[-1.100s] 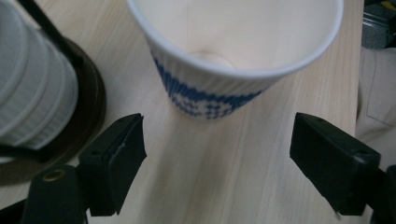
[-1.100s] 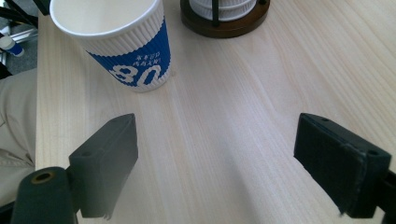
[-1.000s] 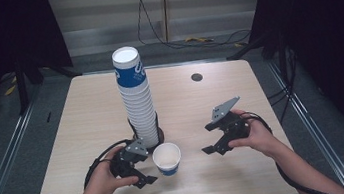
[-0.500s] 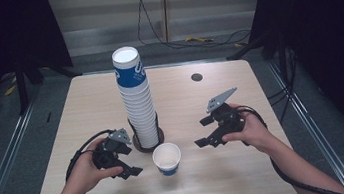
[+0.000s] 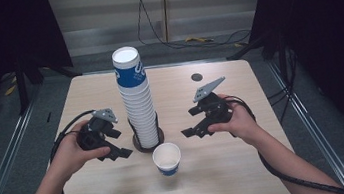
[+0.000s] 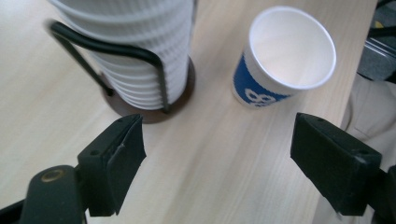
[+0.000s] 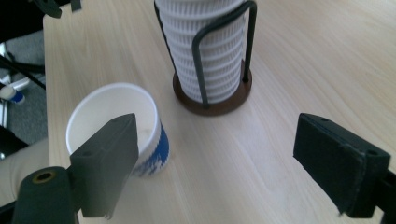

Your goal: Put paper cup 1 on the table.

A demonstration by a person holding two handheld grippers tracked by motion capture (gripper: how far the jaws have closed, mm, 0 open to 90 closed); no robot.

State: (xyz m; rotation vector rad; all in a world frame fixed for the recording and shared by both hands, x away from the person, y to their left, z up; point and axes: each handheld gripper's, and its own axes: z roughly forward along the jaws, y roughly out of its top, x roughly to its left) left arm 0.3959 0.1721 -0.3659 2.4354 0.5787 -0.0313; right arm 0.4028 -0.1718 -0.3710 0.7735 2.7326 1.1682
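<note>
A single white paper cup with a blue band [image 5: 166, 159] stood upright on the pale wooden table [image 5: 250, 167], near its near edge, apart from both grippers. The left gripper [image 5: 111, 150] hung to its left and the right gripper [image 5: 190, 127] to its right, each with fingers released and nothing between them. In the left gripper view the cup [image 6: 285, 58] stood beyond the fingers [image 6: 114, 161]. Just behind it rose a tall stack of white ribbed paper cups [image 5: 136, 101] in a black wire holder on a round brown base [image 5: 148, 143], between the two grippers. Far right lay a small dark disc [image 5: 196, 77], possibly a cap.
</note>
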